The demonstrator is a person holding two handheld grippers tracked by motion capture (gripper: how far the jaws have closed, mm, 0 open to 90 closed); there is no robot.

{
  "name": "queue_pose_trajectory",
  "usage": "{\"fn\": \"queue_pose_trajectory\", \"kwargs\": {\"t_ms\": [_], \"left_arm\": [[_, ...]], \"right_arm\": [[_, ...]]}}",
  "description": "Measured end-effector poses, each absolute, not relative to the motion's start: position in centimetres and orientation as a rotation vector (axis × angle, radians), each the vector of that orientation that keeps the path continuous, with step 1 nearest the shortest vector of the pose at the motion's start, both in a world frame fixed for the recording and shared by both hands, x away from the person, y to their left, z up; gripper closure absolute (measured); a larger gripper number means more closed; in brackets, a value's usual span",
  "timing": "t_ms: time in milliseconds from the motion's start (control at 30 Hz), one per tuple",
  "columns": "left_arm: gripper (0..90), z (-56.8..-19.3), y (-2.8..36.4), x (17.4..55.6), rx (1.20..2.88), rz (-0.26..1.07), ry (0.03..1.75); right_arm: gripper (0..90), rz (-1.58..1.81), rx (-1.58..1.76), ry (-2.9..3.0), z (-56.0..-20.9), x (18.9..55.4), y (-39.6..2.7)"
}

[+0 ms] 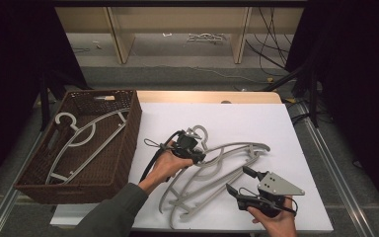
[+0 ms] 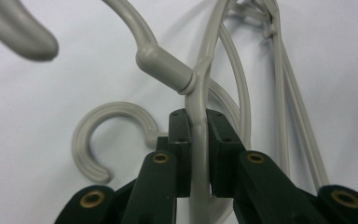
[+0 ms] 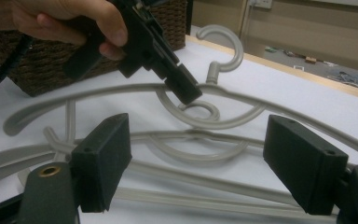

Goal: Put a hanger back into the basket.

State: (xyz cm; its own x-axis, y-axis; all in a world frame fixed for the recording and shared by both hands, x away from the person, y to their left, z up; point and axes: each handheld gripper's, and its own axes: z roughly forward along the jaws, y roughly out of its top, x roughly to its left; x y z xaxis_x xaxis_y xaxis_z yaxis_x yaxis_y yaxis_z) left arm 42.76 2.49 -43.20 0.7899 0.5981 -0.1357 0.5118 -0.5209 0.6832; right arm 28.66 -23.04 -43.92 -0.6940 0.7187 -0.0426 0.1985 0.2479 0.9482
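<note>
The left gripper is closed tight on a grey plastic clothes hanger. Its two black pads squeeze the hanger's thin arm just below the neck, where the hook joins on (the left gripper view shows this best). The pads press the plastic from both sides.

That hanger sits on top of a small pile of the same grey hangers in the middle of the white desk. Their arms cross over each other. A second curled hook lies flat on the desk, just beside the pads.

The right gripper is wide open with nothing between its pads. It rests in the person's right hand near the front edge of the desk, pointing at the pile.

A brown woven basket stands at the left of the desk. One more grey hanger lies inside it.
</note>
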Motion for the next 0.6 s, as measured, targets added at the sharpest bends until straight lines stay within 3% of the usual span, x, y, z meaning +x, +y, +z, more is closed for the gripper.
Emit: {"fn": "queue_pose_trajectory", "kwargs": {"t_ms": [600], "left_arm": [[81.4,-37.8,4.9,42.4,2.082,0.25,0.828]], "right_arm": [[24.2,1.453,0.838,2.055,-43.9,28.6,-23.0]]}}
